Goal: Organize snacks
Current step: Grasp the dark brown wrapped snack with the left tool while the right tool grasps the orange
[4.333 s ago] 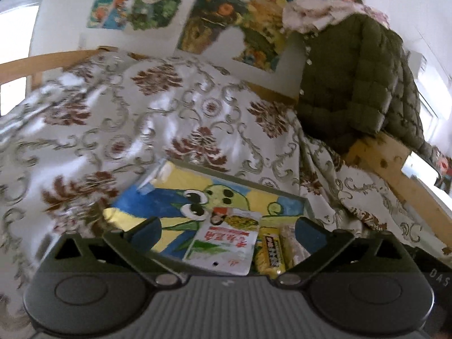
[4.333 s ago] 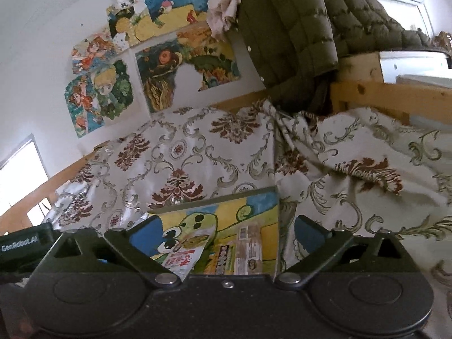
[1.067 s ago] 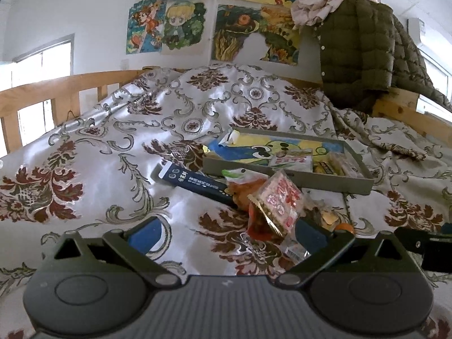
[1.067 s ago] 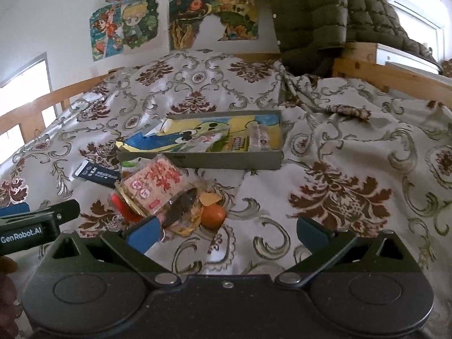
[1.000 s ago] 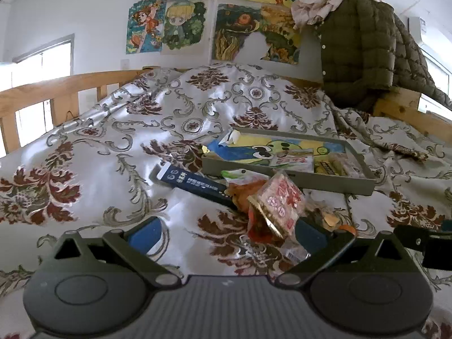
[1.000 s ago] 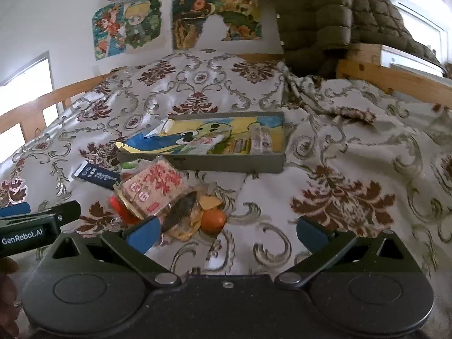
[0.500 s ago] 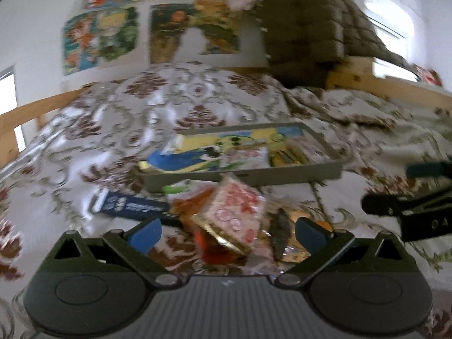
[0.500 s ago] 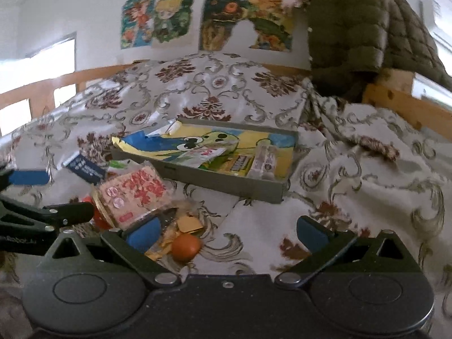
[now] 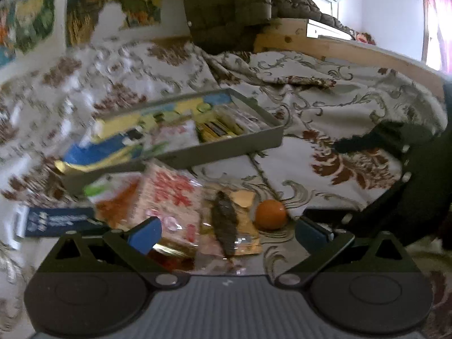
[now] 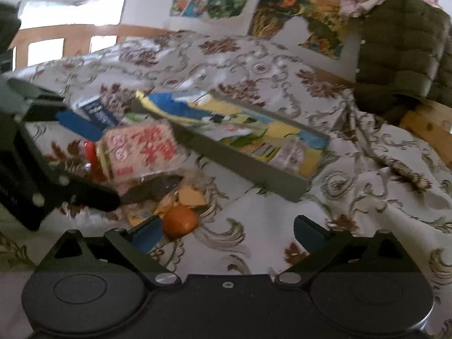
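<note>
— Ahead of our right gripper [image 10: 226,233] we have bare patterned bedspread [image 10: 353,206] running out to the right, with nothing between its fingers; the jaws have just been closing a little yet stand wide apart, and the small orange fruit [image 10: 180,221] sits just beside its left fingertip.

— On our side, the left gripper [image 9: 226,233] is spread wide too, nothing pressed. The pink-and-red snack packet [image 9: 169,200] and a dark flat snack [image 9: 224,220] lie between and just beyond its fingers, the orange fruit [image 9: 269,214] nearer the right finger.

— What can't we read?

— The left view is smeared; the packet's print is illegible, and the dark blue box [image 9: 56,221] off to the left is blurred.

— And the grey tray [image 10: 243,166]?

— It lies beyond the pile, tilted on the bedding, holding a cartoon-printed sheet and a few packets [image 9: 217,127] at its far end. We cannot name them.
</note>
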A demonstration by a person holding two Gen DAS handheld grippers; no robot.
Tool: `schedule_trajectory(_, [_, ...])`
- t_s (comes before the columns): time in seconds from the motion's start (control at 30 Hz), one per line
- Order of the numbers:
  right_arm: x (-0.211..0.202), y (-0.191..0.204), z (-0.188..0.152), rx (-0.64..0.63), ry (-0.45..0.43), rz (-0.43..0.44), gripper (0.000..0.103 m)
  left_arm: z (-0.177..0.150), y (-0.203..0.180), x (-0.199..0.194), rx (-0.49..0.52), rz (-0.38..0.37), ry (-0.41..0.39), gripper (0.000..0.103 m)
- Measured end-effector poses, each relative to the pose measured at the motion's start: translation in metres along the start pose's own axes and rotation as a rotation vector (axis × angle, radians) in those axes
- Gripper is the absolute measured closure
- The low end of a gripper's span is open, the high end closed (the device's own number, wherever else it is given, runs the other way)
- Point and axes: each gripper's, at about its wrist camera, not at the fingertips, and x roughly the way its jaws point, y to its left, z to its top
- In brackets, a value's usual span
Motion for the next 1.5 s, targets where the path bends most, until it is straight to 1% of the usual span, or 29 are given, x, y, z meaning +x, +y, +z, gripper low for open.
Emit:
schedule_trajectory(0.13, [0.007, 0.01, -0.002, -0.037, 0.009, 0.042, 0.015, 0.006, 0.009, 0.013, -0.059, -0.057, 0.021, 0.003])
schedule_trajectory(0.2, [0.01, 0.015, -0.003, -0.06, 0.013, 0.056, 0.022, 0.01, 0.014, 0.02, -0.084, -0.074, 0.033, 0.006])
schedule_trajectory(0.23, [0.012, 0.018, -0.004, -0.067, 0.019, 0.065, 0.028, 0.012, 0.015, 0.024, -0.092, -0.076, 0.043, 0.01])
schedule_trajectory(0.33, [0.016, 0.026, -0.006, -0.105, 0.029, 0.075, 0.032, 0.015, 0.022, 0.037, -0.127, -0.082, 0.089, 0.018])
schedule_trajectory(0.37, [0.017, 0.028, -0.007, -0.115, 0.025, 0.076, 0.035, 0.015, 0.024, 0.04, -0.133, -0.084, 0.097, 0.021])
schedule_trajectory(0.53, [0.026, 0.03, -0.005, -0.121, 0.017, 0.08, 0.045, 0.015, 0.026, 0.044, -0.115, -0.089, 0.105, 0.022])
schedule_trajectory(0.63, [0.035, 0.029, -0.005, -0.116, 0.032, 0.088, 0.052, 0.014, 0.022, 0.047, -0.067, -0.085, 0.114, 0.022])
schedule_trajectory(0.73, [0.044, 0.028, -0.004, -0.103, 0.041, 0.106, 0.055, 0.015, 0.017, 0.053, -0.023, -0.093, 0.137, 0.023])
schedule_trajectory(0.8, [0.048, 0.027, -0.004, -0.099, 0.043, 0.119, 0.057, 0.015, 0.015, 0.056, -0.017, -0.092, 0.145, 0.024])
schedule_trajectory(0.87, [0.05, 0.027, -0.004, -0.096, 0.047, 0.133, 0.067, 0.016, 0.015, 0.056, -0.024, -0.09, 0.145, 0.024])
schedule_trajectory(1.0, [0.046, 0.024, -0.002, -0.118, 0.067, 0.135, 0.067, 0.015, 0.018, 0.054, -0.031, -0.09, 0.145, 0.025])
schedule_trajectory(1.07, [0.044, 0.02, -0.001, -0.124, 0.083, 0.136, 0.068, 0.016, 0.019, 0.053, -0.016, -0.078, 0.152, 0.034])
schedule_trajectory(1.17, [0.039, 0.013, 0.0, -0.14, 0.098, 0.117, 0.067, 0.016, 0.021, 0.055, -0.003, -0.063, 0.165, 0.043])
schedule_trajectory(1.2, [0.038, 0.01, 0.0, -0.137, 0.099, 0.11, 0.067, 0.017, 0.021, 0.056, 0.002, -0.057, 0.169, 0.045])
schedule_trajectory(1.37, [0.037, -0.002, -0.001, -0.077, 0.102, 0.096, 0.067, 0.018, 0.011, 0.06, 0.04, -0.021, 0.184, 0.047])
schedule_trajectory(1.4, [0.037, -0.002, -0.001, -0.072, 0.101, 0.095, 0.067, 0.018, 0.009, 0.063, 0.048, -0.022, 0.198, 0.049])
schedule_trajectory(1.43, [0.037, -0.001, 0.0, -0.073, 0.099, 0.095, 0.067, 0.017, 0.007, 0.07, 0.043, -0.018, 0.241, 0.05])
schedule_trajectory(1.47, [0.037, 0.0, 0.0, -0.076, 0.098, 0.094, 0.067, 0.016, 0.005, 0.075, 0.04, -0.001, 0.253, 0.05])
schedule_trajectory(1.5, [0.037, 0.001, -0.001, -0.079, 0.096, 0.094, 0.067, 0.016, 0.003, 0.076, 0.045, 0.008, 0.241, 0.05])
